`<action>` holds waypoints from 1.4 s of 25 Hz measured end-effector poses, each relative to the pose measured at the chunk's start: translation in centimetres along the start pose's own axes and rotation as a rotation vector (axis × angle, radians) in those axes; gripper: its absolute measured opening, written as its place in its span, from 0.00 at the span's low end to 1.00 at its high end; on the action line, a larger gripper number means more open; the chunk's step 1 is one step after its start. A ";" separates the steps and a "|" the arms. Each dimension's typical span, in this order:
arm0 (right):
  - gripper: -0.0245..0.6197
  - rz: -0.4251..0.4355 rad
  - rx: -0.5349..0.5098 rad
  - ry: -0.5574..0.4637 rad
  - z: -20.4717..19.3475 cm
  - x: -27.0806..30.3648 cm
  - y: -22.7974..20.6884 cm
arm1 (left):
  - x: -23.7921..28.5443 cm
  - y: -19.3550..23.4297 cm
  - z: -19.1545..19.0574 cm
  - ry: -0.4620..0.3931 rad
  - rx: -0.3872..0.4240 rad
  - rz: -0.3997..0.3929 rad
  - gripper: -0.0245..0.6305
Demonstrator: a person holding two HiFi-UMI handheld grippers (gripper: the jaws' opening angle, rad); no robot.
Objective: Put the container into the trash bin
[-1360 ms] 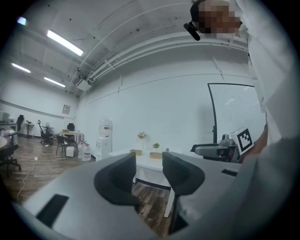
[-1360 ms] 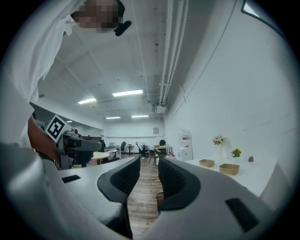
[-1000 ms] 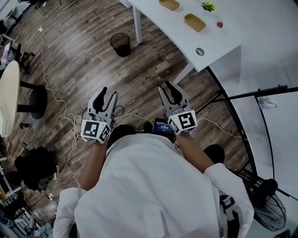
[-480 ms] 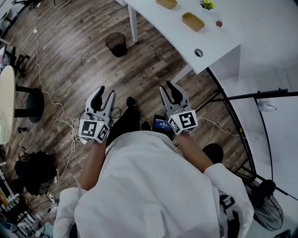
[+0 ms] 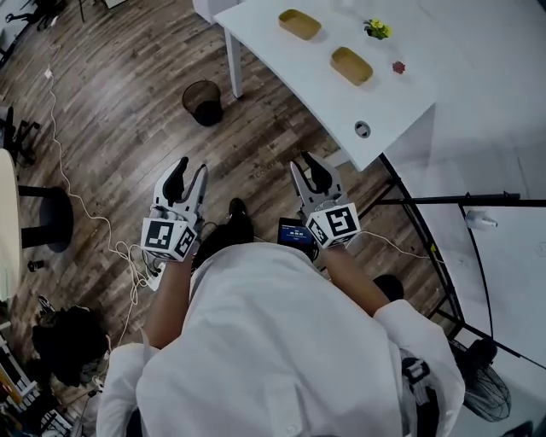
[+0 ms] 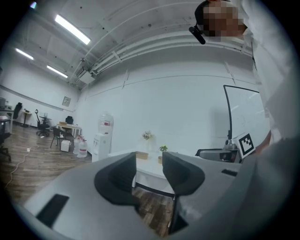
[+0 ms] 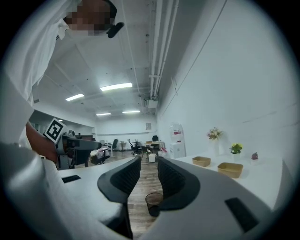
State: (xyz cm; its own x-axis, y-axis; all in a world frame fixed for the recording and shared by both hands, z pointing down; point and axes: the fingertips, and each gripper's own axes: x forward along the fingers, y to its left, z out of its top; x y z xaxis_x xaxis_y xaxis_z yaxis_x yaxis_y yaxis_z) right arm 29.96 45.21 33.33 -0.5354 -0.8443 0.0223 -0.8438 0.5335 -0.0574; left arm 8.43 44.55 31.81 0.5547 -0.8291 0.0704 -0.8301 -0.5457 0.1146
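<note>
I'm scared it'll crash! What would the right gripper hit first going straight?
Probably nothing near: the right gripper points along open floor, above the trash bin, left of the table. Depth unclear.

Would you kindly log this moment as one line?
left gripper: open, empty | right gripper: open, empty | containers: two, on table | bin: on floor, beside table

White table (image 5: 401,94) stands on wood plank floor (image 5: 128,128). On the table: small potted plant (image 5: 376,30), dark red object (image 5: 398,67) near it, round cable hole (image 5: 363,130) by the near edge. White cable (image 5: 77,205) trails over the floor. Water dispenser (image 6: 102,143) stands at the far wall. Fan (image 5: 486,391) sits low at right.
</note>
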 end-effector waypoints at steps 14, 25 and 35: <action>0.25 -0.095 -0.037 0.039 1.9 15.3 -5.0 | 12.0 14.1 2.8 -0.005 0.002 -0.098 0.30; 0.25 -0.185 -0.023 0.041 2.4 19.6 -11.9 | 19.6 17.4 3.1 0.001 -0.034 -0.135 0.30; 0.25 -0.220 0.005 0.055 1.2 27.3 -23.0 | 30.8 19.3 3.2 0.046 -0.010 -0.197 0.30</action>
State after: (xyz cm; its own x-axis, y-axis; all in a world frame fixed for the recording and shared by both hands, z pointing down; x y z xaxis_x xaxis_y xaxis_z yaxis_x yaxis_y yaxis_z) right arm 34.76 9.83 34.08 -0.3402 -0.9361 0.0895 -0.9402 0.3369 -0.0501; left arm 9.34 8.05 33.01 0.7089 -0.6994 0.0912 -0.7045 -0.6957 0.1405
